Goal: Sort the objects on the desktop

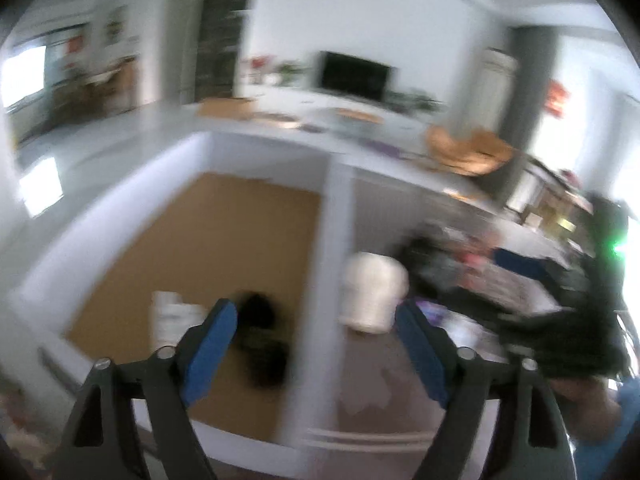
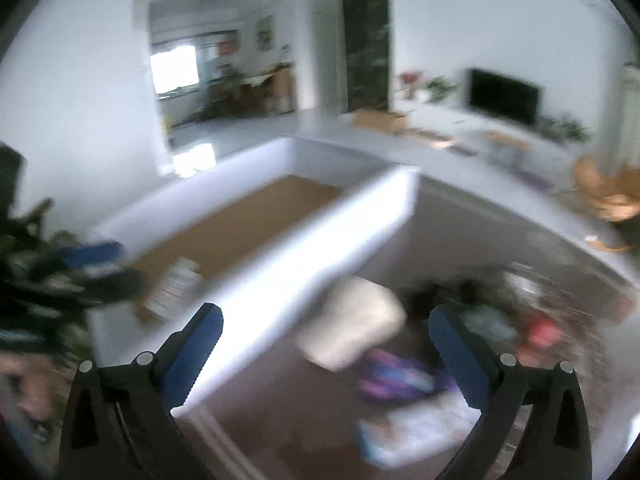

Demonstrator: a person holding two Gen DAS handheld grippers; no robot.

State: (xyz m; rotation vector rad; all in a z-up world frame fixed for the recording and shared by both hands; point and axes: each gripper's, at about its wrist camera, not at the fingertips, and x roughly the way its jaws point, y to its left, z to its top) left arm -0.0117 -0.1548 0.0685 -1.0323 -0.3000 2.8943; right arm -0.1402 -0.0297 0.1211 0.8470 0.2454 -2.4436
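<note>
My left gripper and right gripper both gape, empty, over the white box's divider wall; a cream bundle lies right of it; only the left view shows a dark object on the brown floor.

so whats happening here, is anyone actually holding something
No. A person holds a gripper in each hand, and both the left gripper and the right gripper are open with nothing between the blue pads. They hang over a white divided box. Its cork-floored compartment holds a dark object and something white. A cream-coloured object and a blurred clutter of small things lie on the other side of the divider.
</note>
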